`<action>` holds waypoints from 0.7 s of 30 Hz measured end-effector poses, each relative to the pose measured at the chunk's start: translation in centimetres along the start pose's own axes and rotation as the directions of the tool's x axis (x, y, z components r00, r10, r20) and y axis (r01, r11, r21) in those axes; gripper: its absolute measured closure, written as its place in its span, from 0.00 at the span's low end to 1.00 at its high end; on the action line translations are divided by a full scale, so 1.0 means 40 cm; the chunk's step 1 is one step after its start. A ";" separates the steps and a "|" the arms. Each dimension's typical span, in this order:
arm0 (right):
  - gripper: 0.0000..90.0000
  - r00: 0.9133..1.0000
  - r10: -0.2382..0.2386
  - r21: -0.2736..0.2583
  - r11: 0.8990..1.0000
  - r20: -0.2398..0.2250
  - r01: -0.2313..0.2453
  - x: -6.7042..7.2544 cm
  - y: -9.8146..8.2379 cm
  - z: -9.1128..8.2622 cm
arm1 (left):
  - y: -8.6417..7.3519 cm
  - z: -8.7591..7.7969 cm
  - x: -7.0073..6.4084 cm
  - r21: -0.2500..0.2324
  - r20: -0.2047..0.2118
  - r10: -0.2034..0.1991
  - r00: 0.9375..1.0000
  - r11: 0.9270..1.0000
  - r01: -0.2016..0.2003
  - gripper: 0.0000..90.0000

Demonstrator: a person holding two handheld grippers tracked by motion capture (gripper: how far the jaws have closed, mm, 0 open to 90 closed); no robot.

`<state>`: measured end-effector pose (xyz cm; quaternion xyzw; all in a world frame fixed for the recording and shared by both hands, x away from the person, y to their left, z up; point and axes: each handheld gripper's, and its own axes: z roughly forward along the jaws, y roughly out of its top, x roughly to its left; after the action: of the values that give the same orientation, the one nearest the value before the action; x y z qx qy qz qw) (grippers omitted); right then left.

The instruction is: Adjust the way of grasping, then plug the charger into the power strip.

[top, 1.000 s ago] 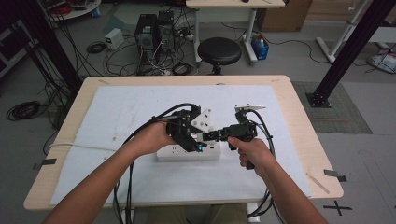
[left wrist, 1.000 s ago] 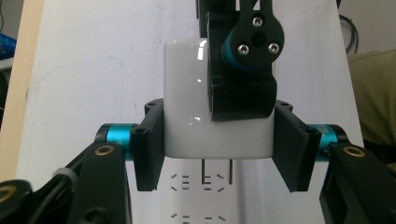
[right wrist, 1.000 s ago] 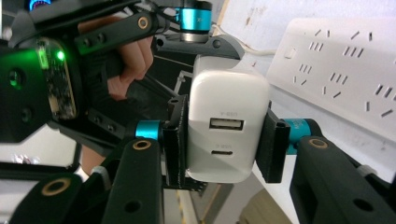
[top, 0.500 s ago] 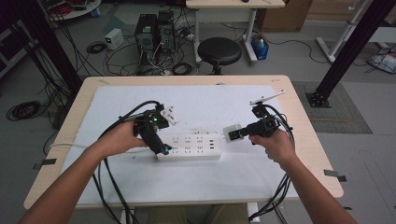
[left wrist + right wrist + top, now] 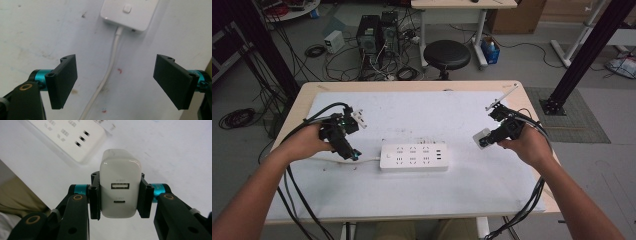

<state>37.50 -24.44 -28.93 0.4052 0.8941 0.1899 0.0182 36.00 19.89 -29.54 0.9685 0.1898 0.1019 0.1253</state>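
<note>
A: Near the table's (image 5: pixel 532 197) right edge, raised off the surface: right gripper (image 5: pixel 488 139), jaws clamped on a white charger (image 5: pixel 482 138).

B: Detail from the right gripper view?

A: Charger (image 5: pixel 120 187) pinched by its two sides between the black pads, port face toward the camera. Two ports, one above the other. Below and beyond it, a corner of the white power strip (image 5: pixel 67 137), well apart from the charger.

B: Power strip location?

A: Centre of the table, slightly toward the near edge, lying flat, long side parallel to that edge (image 5: pixel 414 157). Several rows of sockets on top. White cord (image 5: pixel 364 160) running from its left end toward the left edge.

B: Left gripper?

A: Toward the left edge, just left of the strip's end (image 5: pixel 353 154). Jaws standing apart, nothing between them, having just been opening. Seen in the left gripper view (image 5: pixel 115 80): cord (image 5: pixel 110 70) passing on the table below the gap, untouched, leading up to the strip's end with its square button (image 5: pixel 127 9).

B: Surface?

A: White sheet over a wooden top, a few small stains.
</note>
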 end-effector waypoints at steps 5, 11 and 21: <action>0.69 0.986 -0.131 0.084 0.989 0.108 0.122 -0.011 -0.003 -0.024 | -0.041 -0.023 0.017 0.012 -0.009 0.057 0.998 0.998 -0.057 0.22; 0.69 0.969 -0.194 0.148 0.974 0.155 0.171 -0.037 -0.014 -0.041 | -0.067 -0.026 0.036 0.034 -0.013 -0.013 1.000 0.999 0.014 0.22; 0.69 0.966 -0.214 0.105 0.974 0.147 0.200 -0.024 -0.008 -0.045 | -0.060 -0.020 0.049 -0.018 -0.022 -0.028 0.999 0.999 0.027 0.21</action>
<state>37.58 -25.94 -27.48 0.3234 0.9350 0.1142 0.0902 36.77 22.99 -29.17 0.9635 0.2036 0.1124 0.1330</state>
